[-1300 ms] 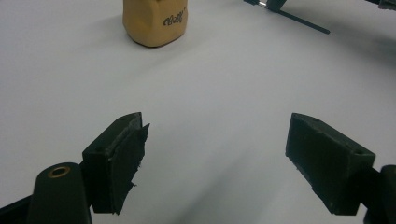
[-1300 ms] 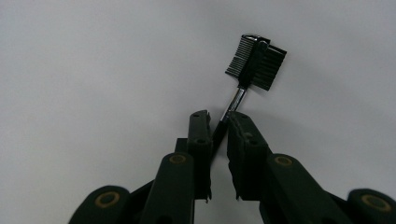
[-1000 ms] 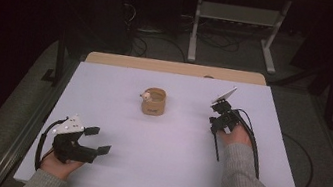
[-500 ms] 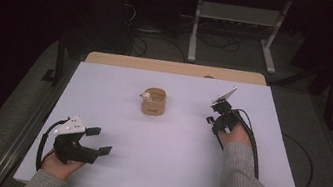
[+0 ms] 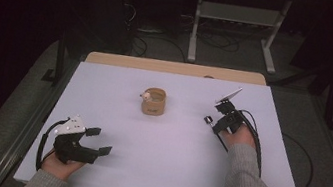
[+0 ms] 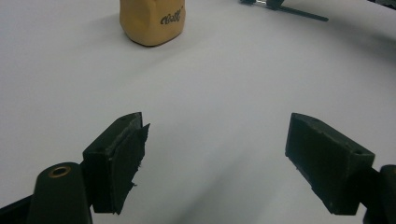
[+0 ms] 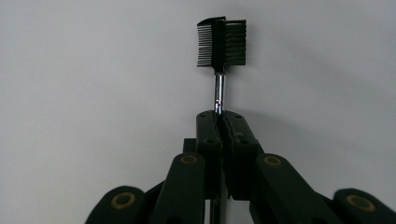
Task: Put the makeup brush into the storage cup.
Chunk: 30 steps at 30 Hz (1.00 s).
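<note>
- Dark room, white desk (image 5: 163,164).
- Left gripper (image 5: 96,142): fingers wide open, empty, resting near desk's front-left corner.
- Tan cup-like container (image 5: 154,102) mid-desk, untouched.
- Right gripper (image 7: 219,122): fingers just clamped on small black comb-brush with metal stem (image 7: 219,46); grasp looks secured, lift likely next.

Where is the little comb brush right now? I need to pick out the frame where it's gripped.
The comb brush is clamped by its metal stem in the right hand-held gripper, at the table's right side, right of the tan cup.
</note>
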Each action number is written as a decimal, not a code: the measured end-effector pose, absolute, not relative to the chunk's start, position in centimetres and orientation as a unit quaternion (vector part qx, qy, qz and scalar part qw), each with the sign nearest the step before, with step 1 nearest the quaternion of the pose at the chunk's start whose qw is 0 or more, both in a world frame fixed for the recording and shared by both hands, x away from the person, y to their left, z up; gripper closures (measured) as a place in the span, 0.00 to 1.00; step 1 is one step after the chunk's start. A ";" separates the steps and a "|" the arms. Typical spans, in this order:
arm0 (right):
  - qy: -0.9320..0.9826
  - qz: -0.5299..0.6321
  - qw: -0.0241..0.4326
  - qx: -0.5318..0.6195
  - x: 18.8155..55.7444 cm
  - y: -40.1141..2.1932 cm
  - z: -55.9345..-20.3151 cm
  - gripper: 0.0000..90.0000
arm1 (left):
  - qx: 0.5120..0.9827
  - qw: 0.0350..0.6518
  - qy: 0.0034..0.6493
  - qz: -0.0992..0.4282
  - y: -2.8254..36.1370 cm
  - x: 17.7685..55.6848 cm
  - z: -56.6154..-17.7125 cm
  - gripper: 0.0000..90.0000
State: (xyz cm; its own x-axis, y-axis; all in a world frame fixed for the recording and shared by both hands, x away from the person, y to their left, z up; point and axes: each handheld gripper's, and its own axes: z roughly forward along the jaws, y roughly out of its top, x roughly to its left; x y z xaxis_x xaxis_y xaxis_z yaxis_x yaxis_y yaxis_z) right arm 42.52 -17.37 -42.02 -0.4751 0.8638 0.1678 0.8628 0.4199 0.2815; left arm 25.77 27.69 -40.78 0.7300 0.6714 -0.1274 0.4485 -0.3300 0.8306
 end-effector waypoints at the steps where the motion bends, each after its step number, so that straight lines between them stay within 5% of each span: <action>1: 0.843 0.172 0.002 0.510 42.4 -17.4 -41.9 0.94 | 0.807 0.464 0.347 0.119 27.7 25.7 -40.8 0.21; 30: 0.830 0.448 0.002 0.333 35.1 -15.0 -35.9 0.94 | 0.819 0.497 0.281 0.051 21.6 27.0 -37.9 0.31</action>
